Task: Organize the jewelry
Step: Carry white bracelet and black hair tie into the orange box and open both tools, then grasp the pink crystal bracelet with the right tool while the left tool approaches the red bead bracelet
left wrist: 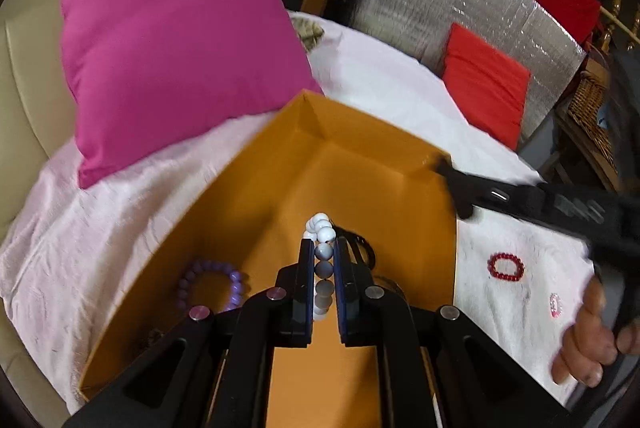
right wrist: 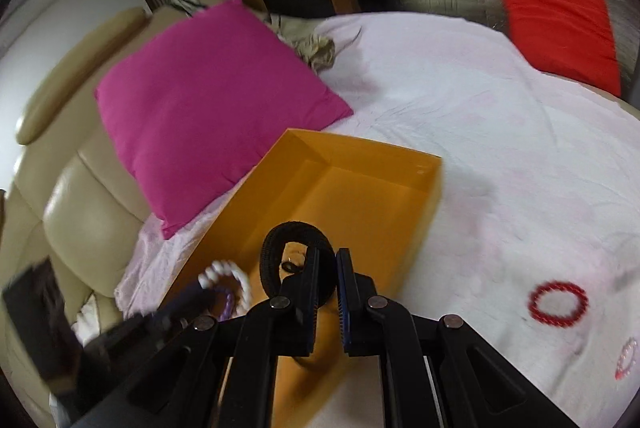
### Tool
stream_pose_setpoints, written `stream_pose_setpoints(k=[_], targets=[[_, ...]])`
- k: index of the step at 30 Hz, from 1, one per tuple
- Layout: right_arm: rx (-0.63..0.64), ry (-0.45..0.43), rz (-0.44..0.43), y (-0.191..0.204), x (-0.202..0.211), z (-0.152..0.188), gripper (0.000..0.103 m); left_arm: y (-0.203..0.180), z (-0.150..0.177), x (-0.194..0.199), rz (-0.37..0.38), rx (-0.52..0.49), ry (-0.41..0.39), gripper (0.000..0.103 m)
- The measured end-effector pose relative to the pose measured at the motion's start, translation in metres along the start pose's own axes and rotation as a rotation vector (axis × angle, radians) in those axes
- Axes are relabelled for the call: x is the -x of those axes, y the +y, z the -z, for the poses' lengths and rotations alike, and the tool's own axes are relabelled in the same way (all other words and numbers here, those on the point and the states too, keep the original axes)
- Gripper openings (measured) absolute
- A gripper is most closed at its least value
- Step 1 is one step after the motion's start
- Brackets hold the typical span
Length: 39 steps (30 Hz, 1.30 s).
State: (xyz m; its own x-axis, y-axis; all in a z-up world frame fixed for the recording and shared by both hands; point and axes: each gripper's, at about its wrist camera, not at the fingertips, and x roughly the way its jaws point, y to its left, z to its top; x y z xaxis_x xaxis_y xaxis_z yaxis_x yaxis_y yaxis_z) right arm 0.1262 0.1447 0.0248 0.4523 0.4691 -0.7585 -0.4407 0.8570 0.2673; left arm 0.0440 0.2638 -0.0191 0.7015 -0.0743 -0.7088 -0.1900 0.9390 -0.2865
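My left gripper [left wrist: 323,244] is shut on a white bead bracelet [left wrist: 322,228] and hangs over the open orange box [left wrist: 360,132]. A purple bead bracelet [left wrist: 188,280] lies on the box floor at the left, and thin black loops [left wrist: 366,248] lie just right of my fingers. My right gripper [right wrist: 328,256] is shut on a thick black hair tie [right wrist: 276,240] above the box [right wrist: 360,156]. In the left wrist view it [left wrist: 454,188] reaches in over the box's right rim. A red bead bracelet [right wrist: 536,302] and a small pink one [right wrist: 626,358] lie on the sheet to the right.
The box sits on a pale pink sheet [left wrist: 120,228] over a cream sofa [right wrist: 88,212]. A magenta cushion [left wrist: 172,48] leans at the box's far left corner. A red cushion [left wrist: 484,88] stands against a foil panel behind. A hand [left wrist: 588,332] grips the right tool.
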Motion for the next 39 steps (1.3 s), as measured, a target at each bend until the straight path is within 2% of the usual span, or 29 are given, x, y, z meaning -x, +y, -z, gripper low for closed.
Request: stream_pose_setpoints(k=[6,11,15,17,22,25,27,28,30,34,39], targets=[[-0.041,0.133,0.078,0.007,-0.061,-0.019,0.01,0.012,0.0,-0.018,-0.044,0.029,0.065,0.009],[-0.075,0.194,0.143,0.006,-0.09,-0.031,0.012,0.01,0.002,-0.032,-0.054,0.03,0.119,0.009],[-0.087,0.207,0.174,0.0,-0.098,-0.038,0.013,0.009,0.004,-0.039,-0.083,0.023,0.159,0.01],[-0.096,0.184,0.181,-0.005,-0.093,-0.041,0.013,0.01,0.002,-0.039,-0.085,0.021,0.156,0.01],[-0.1,0.076,0.138,-0.021,-0.053,-0.043,0.016,0.005,-0.003,-0.031,-0.136,0.003,0.1,0.015],[-0.129,0.003,0.116,-0.045,-0.014,-0.036,0.019,-0.007,-0.003,-0.022,-0.164,-0.044,0.045,0.025],[-0.151,-0.045,0.109,-0.067,0.014,-0.026,0.029,-0.018,-0.003,-0.013,-0.167,-0.069,-0.004,0.036],[-0.162,-0.071,0.113,-0.08,0.031,-0.018,0.031,-0.022,-0.004,-0.011,-0.165,-0.077,-0.021,0.039],[-0.175,-0.108,0.137,-0.103,0.057,-0.006,0.035,-0.035,-0.002,-0.003,-0.163,-0.1,-0.065,0.05],[-0.247,-0.171,0.187,-0.16,0.11,0.031,0.035,-0.073,0.004,0.007,-0.148,-0.178,-0.135,0.052],[-0.392,-0.209,0.225,-0.233,0.153,0.082,0.035,-0.116,0.012,0.008,-0.129,-0.267,-0.173,0.055]])
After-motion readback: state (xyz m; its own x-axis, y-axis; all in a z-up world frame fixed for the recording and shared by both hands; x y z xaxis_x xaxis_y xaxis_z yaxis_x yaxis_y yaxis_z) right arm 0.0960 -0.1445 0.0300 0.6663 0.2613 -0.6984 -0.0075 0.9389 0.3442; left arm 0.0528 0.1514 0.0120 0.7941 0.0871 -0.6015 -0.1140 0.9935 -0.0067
